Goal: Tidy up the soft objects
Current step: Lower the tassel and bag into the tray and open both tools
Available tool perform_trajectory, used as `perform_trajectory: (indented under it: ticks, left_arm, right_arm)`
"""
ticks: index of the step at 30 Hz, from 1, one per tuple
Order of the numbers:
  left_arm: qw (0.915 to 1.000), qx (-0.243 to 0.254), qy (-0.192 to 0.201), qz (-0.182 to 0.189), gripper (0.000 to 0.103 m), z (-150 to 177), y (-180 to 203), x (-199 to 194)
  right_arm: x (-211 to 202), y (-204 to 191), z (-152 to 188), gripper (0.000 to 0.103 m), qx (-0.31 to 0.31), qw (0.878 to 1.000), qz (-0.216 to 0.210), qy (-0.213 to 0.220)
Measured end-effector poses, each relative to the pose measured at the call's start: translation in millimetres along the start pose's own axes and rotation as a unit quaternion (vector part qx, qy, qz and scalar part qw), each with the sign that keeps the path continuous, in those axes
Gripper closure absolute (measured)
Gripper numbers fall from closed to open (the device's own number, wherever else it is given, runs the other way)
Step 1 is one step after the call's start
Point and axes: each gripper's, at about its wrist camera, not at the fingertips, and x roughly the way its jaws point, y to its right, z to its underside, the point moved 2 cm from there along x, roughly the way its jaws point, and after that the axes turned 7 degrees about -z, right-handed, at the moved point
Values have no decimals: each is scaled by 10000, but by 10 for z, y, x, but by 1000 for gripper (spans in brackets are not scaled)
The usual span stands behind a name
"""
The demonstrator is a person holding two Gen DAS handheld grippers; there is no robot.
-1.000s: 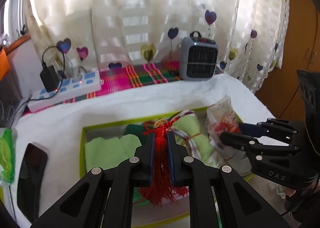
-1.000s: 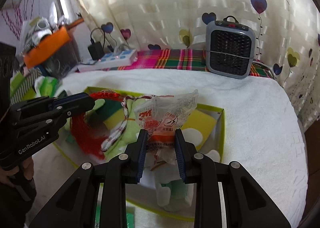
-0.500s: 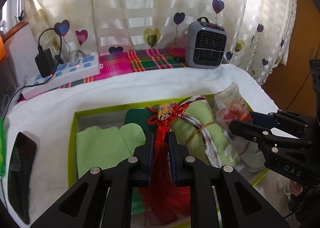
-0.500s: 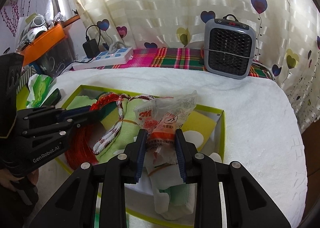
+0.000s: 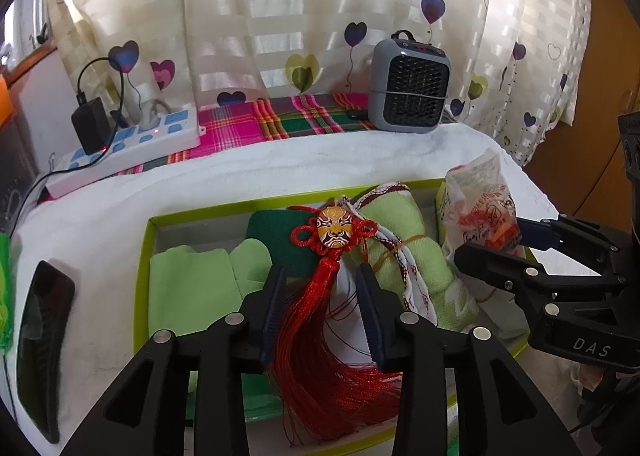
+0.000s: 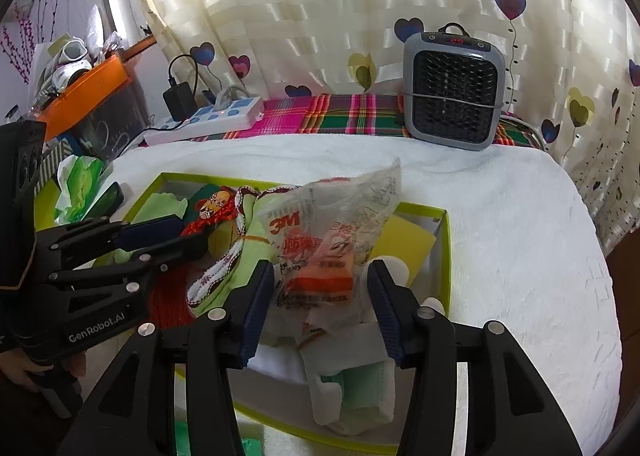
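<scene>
Jaws both just opened: left gripper (image 5: 322, 290) around tassel (image 5: 320, 336), right gripper (image 6: 320, 290) around 3M packet (image 6: 320, 232).

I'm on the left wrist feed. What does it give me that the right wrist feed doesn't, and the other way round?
Only the left wrist view shows the left gripper head-on, jaws just opened, the red tassel lying loose between them, and folded green cloths.

Only the right wrist view shows the right gripper, also just opened, around the released 3M packet, plus a yellow sponge and orange bin.

Both show the green-rimmed box, mask charm, heater and power strip.
</scene>
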Motion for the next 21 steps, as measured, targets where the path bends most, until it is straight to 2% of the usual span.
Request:
perform_trajectory:
  ticks: [6,11,21]
  left_arm:
    - [10000,-18,36,-31,67,13,4,-37]
    - [10000,-36,87,-24,58,21,11,-103]
    - [9997,-2,237,-34,57,30,56,-324]
  right_arm:
    - [-26,-19,19,44,-20,10000,62,46]
    - [-83,-20,15,41,-1,9999,94,132]
    - [-257,-107,67,39,-99,9994,165,298]
